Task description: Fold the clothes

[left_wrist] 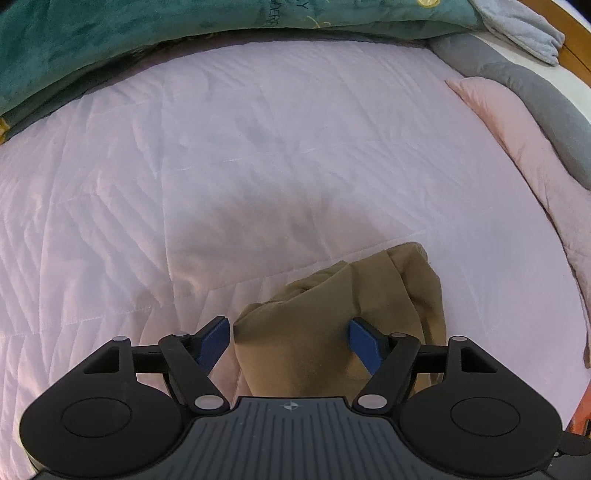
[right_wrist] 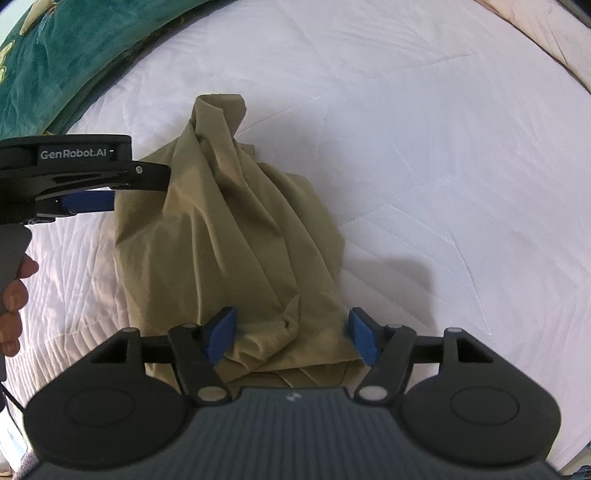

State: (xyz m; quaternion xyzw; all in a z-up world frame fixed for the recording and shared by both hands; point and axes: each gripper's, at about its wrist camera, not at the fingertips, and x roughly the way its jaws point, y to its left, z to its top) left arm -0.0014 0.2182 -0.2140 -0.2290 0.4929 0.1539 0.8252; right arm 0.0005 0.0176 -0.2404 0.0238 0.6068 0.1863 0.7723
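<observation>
An olive-tan garment lies bunched and creased on the pale pink quilt; its narrow end points away from me. It also shows in the left wrist view. My right gripper is open, its blue pads either side of the garment's near edge. My left gripper is open over the garment's left side, pads apart with cloth between them. The left gripper also shows from the side in the right wrist view, held by a hand at the garment's left edge.
A dark green velvet pillow lies along the far edge of the bed. A pink pillow, a grey bolster and a grey folded cloth lie at the right. The quilt spreads wide around the garment.
</observation>
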